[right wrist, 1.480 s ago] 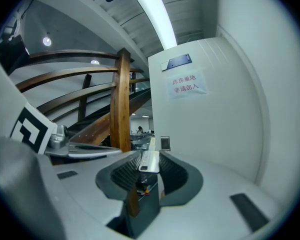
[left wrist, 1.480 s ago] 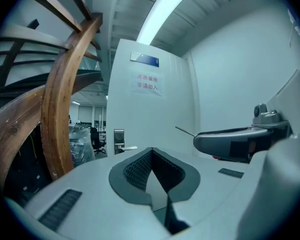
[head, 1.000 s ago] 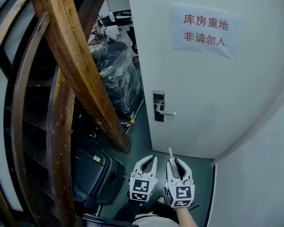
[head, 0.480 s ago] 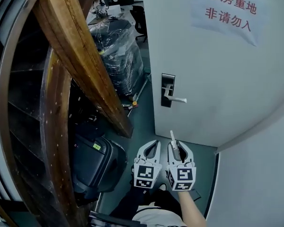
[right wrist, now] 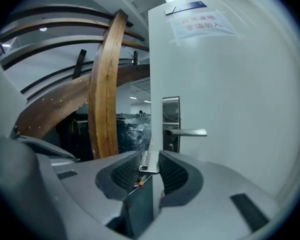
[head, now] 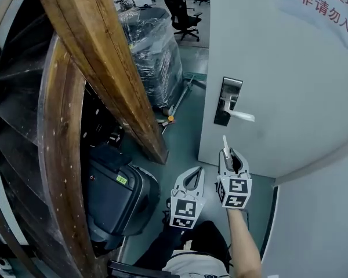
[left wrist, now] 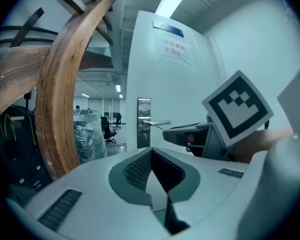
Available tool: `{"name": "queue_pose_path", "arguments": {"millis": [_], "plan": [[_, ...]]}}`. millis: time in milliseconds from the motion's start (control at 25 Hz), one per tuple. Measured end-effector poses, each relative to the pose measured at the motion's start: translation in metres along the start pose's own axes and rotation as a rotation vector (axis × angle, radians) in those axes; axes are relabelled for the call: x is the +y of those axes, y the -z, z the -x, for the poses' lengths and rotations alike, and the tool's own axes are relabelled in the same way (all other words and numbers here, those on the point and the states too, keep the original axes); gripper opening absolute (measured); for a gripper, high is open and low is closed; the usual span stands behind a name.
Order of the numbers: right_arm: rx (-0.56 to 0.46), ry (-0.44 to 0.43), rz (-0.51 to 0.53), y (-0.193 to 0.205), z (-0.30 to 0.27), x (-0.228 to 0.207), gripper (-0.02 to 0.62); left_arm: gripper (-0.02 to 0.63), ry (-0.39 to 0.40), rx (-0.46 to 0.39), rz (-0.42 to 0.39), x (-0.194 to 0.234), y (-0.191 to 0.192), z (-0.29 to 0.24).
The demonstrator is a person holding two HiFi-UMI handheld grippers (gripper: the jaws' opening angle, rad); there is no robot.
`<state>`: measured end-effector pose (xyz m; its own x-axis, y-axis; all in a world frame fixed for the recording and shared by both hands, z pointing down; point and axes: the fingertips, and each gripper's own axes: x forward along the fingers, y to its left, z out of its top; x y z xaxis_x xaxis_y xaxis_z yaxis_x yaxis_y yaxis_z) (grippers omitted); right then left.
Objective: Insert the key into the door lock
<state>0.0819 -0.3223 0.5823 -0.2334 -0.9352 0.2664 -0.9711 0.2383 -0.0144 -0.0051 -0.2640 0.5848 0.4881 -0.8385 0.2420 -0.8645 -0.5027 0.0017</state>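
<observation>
The white door [head: 290,68] carries a steel lock plate [head: 227,100] with a lever handle [head: 242,116]. My right gripper [head: 228,152] is shut on a flat silver key [head: 225,143] that points up at the door, just below the handle and apart from it. In the right gripper view the key [right wrist: 150,157] sits between the pads, with the lock plate [right wrist: 171,123] and handle [right wrist: 188,132] straight ahead. My left gripper [head: 196,172] hangs lower and to the left, shut with nothing in it. The left gripper view shows the lock plate [left wrist: 144,122] past its closed tips [left wrist: 151,151].
Curved wooden beams [head: 98,57] slant down on the left. A black case [head: 113,196] lies on the floor below them. A plastic-wrapped stack [head: 153,51] and an office chair [head: 182,10] stand beyond the doorway. A paper sign [head: 325,2] hangs on the door. A white wall [head: 319,213] closes the right.
The door and its lock have come nearer in the head view. My right gripper has risen with the key to just under the handle; the left gripper has stayed lower.
</observation>
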Motion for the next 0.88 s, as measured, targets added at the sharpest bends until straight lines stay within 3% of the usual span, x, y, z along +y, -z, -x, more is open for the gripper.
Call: {"name": "queue_pose_path", "arguments": {"millis": [440,880], "plan": [[0.055,0.100,0.026,0.024,-0.089,-0.030,0.118,0.004,0.025,0.013,0.028,0.040,0.037,-0.037],[0.107,0.144,0.045,0.034,-0.135,-0.053,0.118,0.003,0.023,0.032,0.050,0.061,0.052,-0.059]]}}
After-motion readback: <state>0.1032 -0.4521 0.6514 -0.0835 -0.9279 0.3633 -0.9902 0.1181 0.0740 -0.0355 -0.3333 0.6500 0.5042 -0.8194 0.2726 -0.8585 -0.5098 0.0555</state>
